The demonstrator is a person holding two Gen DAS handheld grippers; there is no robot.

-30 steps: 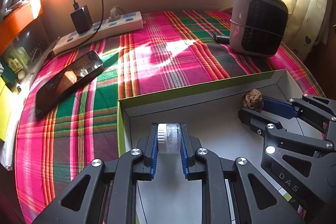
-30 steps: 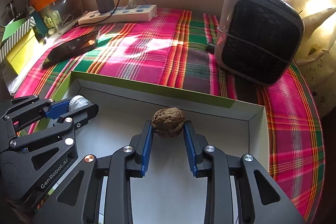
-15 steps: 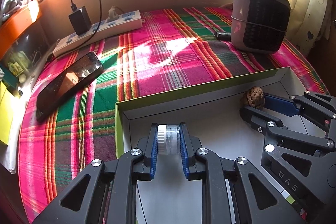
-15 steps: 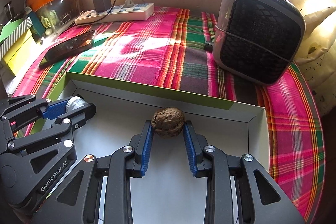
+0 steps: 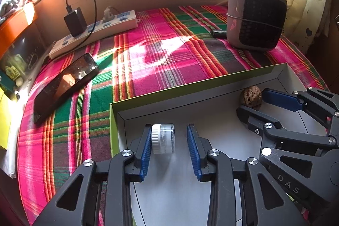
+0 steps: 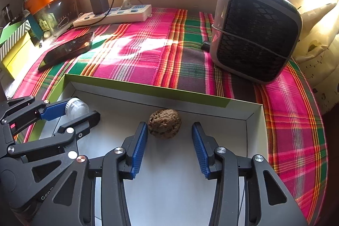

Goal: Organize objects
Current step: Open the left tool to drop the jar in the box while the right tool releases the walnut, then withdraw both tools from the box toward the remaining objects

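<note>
Walnut (image 6: pixel 164 124) and vial (image 5: pixel 163 138) lie in the box (image 6: pixel 146 89), both grippers' fingers open; withdraw straight toward 6 o'clock without nudging them.

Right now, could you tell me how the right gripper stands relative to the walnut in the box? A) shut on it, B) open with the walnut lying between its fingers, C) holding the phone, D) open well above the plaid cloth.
B: the right gripper is open, and the walnut lies on the box floor between its fingers, with a gap on the right side.
</note>
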